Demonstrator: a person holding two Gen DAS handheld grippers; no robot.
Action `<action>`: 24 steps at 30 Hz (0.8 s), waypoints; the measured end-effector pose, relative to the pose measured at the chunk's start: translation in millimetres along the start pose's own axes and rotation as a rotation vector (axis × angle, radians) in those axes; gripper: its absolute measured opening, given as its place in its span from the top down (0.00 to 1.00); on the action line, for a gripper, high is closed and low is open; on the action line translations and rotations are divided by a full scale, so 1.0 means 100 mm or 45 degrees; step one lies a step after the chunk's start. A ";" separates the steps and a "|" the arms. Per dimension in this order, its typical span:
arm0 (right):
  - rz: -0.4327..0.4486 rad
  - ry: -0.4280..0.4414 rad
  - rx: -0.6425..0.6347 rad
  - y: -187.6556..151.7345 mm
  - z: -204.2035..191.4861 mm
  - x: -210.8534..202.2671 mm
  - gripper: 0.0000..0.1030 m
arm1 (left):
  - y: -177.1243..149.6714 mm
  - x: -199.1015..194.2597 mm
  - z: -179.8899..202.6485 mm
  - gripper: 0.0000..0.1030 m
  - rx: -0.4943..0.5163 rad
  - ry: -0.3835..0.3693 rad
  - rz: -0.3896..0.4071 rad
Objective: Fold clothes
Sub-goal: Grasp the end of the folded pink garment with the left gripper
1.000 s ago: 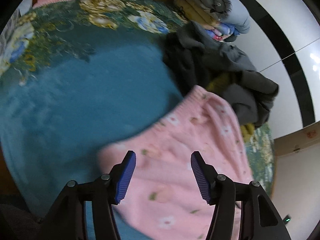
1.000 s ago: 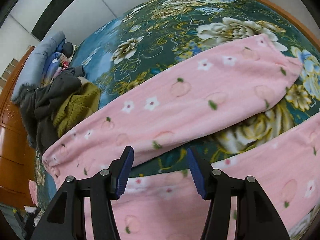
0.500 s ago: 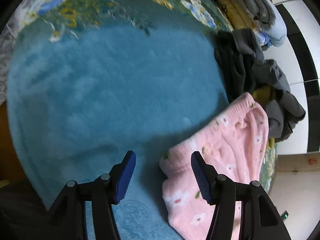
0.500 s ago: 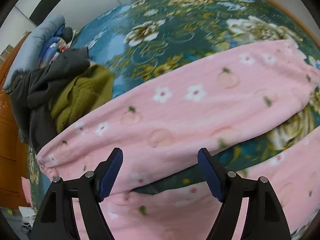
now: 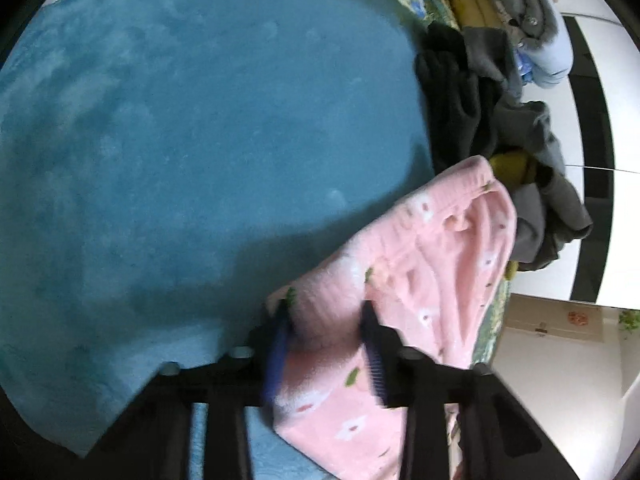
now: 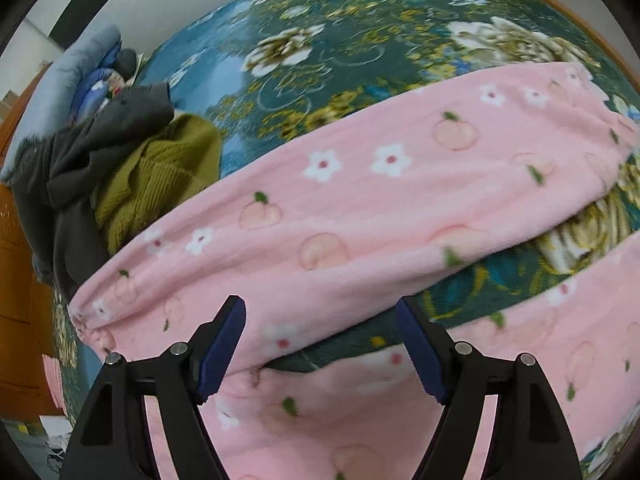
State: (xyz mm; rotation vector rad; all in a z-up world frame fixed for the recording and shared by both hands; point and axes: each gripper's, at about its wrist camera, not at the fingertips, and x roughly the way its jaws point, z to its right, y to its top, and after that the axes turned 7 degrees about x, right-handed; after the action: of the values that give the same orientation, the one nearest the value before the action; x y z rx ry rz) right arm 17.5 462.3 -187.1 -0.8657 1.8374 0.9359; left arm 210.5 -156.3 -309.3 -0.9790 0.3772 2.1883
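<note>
On the bed, at 5 o'clock of the left wrist view: pink fleece pyjama trousers (image 5: pixel 424 280), printed with peaches and white flowers. The left tongs (image 5: pixel 326 344) are narrowed around a bunched fold near the waistband end; motion blur makes it impossible to tell whether they are clenched on the cloth or only closing. Judged purpose: taking the waistband corner so it can be lifted for a fold.

Right tongs (image 6: pixel 320 344): released, jaws wide, hovering over the gap between the two trouser legs (image 6: pixel 360 216), which lie spread apart from 9 to 3 o'clock. Judged purpose: positioned to pick up a leg and bring it over the other.

Surface: a plain teal plush blanket (image 5: pixel 192 128) under the waistband; a dark green floral bedspread (image 6: pixel 332 72) under the legs.

Other items: heap of unfolded clothes at 10 o'clock of the right view, comprising a dark grey garment (image 6: pixel 80 160) and an olive knitted sweater (image 6: pixel 160 176). Stack of folded bedding (image 5: pixel 532 20) at 1 o'clock of the left view.

Room: pale walls with a black band; orange-brown wooden bed frame (image 6: pixel 16 280) at 8 o'clock.
</note>
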 end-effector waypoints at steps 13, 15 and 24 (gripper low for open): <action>0.179 -0.151 0.517 0.00 1.90 -0.85 0.24 | 0.01 -0.17 0.07 0.85 -0.051 0.100 0.131; 0.202 -0.177 0.573 -0.07 2.20 -0.99 0.24 | -0.01 -0.17 0.11 0.85 -0.064 0.115 0.147; 0.252 -0.205 0.828 -0.53 3.40 -1.44 0.24 | -0.19 -0.09 0.45 0.85 -0.063 0.172 0.204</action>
State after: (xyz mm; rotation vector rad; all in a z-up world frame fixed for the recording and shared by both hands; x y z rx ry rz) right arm 246.9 756.1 -183.6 -0.2056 1.9309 0.4466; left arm 203.4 -124.2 -271.9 -1.1631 0.4815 2.2903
